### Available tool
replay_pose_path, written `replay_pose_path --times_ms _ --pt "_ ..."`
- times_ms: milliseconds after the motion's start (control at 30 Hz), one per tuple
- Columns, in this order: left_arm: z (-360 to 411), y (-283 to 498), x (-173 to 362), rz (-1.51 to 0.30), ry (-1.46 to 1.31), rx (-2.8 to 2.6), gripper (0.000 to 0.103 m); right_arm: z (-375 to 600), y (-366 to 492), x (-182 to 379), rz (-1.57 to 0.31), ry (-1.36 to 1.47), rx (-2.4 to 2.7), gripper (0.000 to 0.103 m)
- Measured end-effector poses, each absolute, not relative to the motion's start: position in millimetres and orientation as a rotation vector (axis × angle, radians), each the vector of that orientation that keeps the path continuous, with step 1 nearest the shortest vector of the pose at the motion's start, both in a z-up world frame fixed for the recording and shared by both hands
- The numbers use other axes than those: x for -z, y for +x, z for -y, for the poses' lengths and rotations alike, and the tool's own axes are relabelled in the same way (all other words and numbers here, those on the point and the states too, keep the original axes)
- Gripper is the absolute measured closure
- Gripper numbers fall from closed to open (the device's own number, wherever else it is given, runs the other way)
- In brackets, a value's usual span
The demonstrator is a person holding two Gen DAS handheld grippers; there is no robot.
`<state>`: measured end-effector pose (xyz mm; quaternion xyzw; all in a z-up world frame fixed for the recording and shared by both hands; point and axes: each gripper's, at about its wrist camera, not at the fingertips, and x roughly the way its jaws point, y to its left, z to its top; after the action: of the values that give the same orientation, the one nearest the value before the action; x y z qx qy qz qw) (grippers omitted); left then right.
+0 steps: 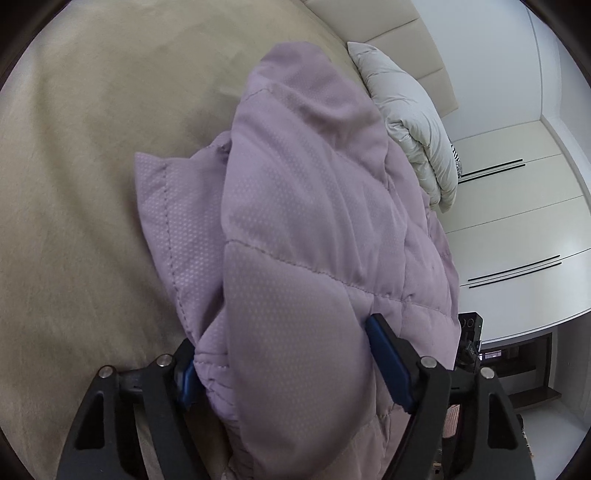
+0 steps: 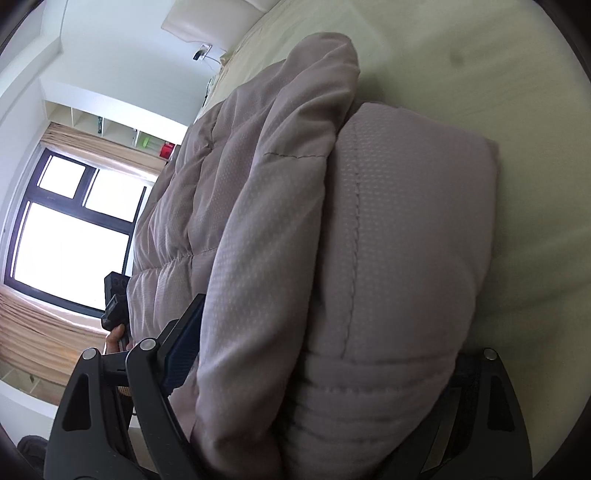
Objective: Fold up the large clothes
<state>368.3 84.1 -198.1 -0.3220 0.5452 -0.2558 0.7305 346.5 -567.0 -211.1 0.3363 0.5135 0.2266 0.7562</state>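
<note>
A padded lilac jacket (image 1: 303,206) lies bundled in thick folds on the beige bed (image 1: 92,166). In the left wrist view my left gripper (image 1: 284,350) straddles the near end of the bundle, and both blue pads (image 1: 388,362) dent the fabric. The right wrist view shows the same jacket (image 2: 388,240) filling the jaws of my right gripper (image 2: 332,332). Its left pad (image 2: 183,339) presses against the fold, while the other finger is hidden behind the cloth. The other gripper's body (image 2: 114,306) and a hand (image 2: 117,334) show at the jacket's left edge.
A white puffy garment (image 1: 413,122) lies on the bed beyond the jacket, by the padded headboard (image 1: 388,22). White wardrobe doors (image 1: 517,206) stand to the right. In the right wrist view a window (image 2: 70,236) with beige curtains is on the left.
</note>
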Motion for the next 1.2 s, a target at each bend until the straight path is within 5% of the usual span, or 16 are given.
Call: replay_pose_path --times_ms 100,300,467,767,1033,1200 --pt "-80 366 204 -1.198 -0.772 0.6 0.056 559 356 212 -1.132 0.705 -0.493 0.023" --pt "-84 346 188 -1.167 -0.755 0.61 0.073 544 339 187 -1.076 0.603 -0.452 0.054" --pt "-99 299 156 -1.108 -0.755 0.648 0.076 524 305 148 -1.031 0.498 -0.426 0.064" --pt "-152 182 111 -1.05 -0.742 0.703 0.076 482 186 105 -0.935 0.562 -0.539 0.066" --pt "-183 161 214 -1.143 -0.978 0.655 0.061 476 141 180 -1.007 0.784 -0.513 0.059" --pt "-186 155 213 -1.116 -0.988 0.629 0.058 485 137 209 -0.961 0.946 -0.522 0.05"
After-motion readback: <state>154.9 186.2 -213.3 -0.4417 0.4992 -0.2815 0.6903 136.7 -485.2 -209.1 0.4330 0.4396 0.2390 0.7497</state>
